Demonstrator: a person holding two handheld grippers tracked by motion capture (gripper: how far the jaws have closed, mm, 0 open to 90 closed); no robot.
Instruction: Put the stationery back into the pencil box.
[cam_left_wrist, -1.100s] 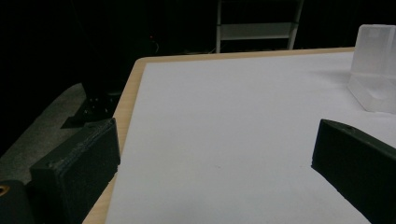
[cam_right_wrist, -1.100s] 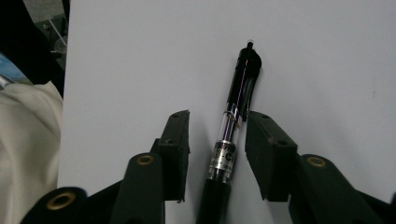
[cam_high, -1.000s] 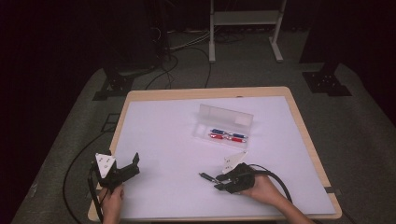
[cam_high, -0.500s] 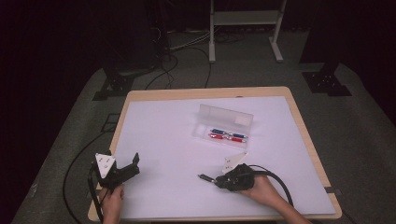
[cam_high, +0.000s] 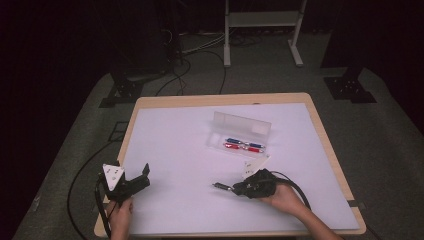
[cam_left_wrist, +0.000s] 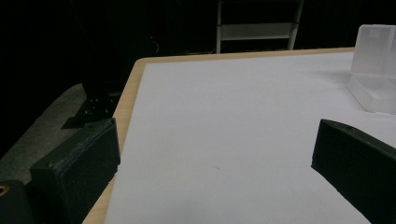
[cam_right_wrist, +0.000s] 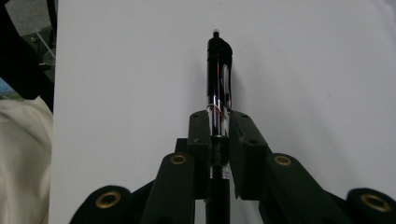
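Where the person's right hand (cam_high: 287, 197) rests near the front edge of the tabletop (cam_high: 175, 150), the right gripper (cam_high: 231, 188) points left across the white surface, jaws pressed tight on a black pen (cam_right_wrist: 218, 88). Jaws have just been closing; the pen lies between them, gripped along its length. Right gripper view: pen barrel runs straight out past the jaw tips, glossy, its far end free over the white surface. In the high view the pen's tip (cam_high: 218, 186) juts left of the gripper, low over the tabletop; contact with the surface cannot be told.

Left gripper (cam_high: 141, 176) sits at the front left corner, held by the left hand (cam_high: 120, 215), grey three-cornered plate (cam_high: 113, 175) on top. Jaws spread wide, nothing between them; left gripper view shows bare white tabletop in the gap.

Farther back, mid-table: clear plastic case (cam_high: 240, 134), lid up, holding a blue pen (cam_high: 239, 142) and a red pen (cam_high: 242, 147). Case well apart from both grippers.

Beyond the tabletop: dark floor, cables (cam_high: 192, 60), a white frame stand (cam_high: 262, 20).
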